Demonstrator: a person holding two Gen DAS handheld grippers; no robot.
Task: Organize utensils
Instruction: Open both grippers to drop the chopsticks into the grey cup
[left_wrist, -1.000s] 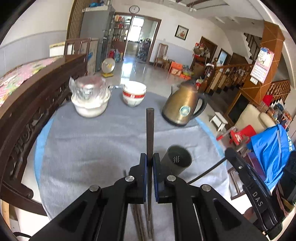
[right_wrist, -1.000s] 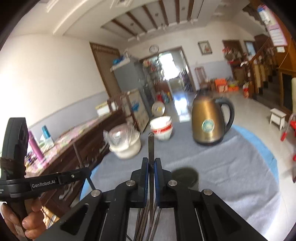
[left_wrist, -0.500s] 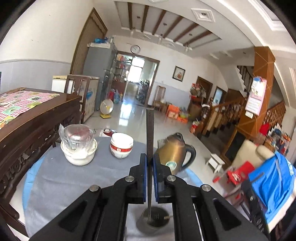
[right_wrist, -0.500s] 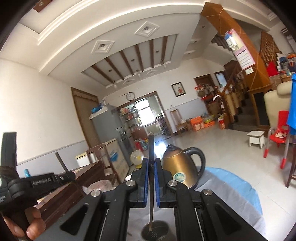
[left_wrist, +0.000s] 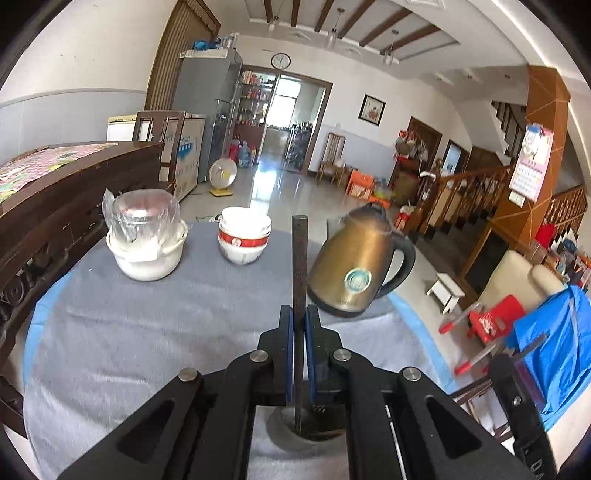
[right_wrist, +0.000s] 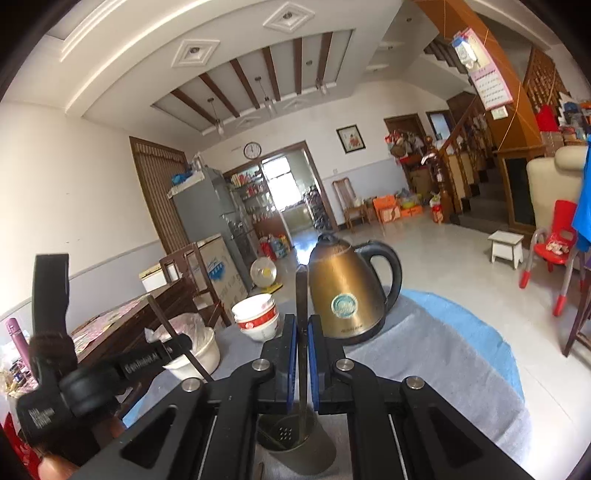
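Both grippers are doing the same thing here. The left gripper has its blue-padded fingers clamped on a dark slim chopstick, held upright with its lower tip down inside the round grey metal utensil holder that sits on the grey cloth-covered counter right below the gripper. The right gripper is likewise closed on its own dark thin chopstick, tip dipping into the same perforated holder; whether either tip touches the bottom I honestly can't tell. Further back on the counter stand a bronze electric kettle, a stack of white bowls with red bands, and a white pot with a plastic-wrapped lid.
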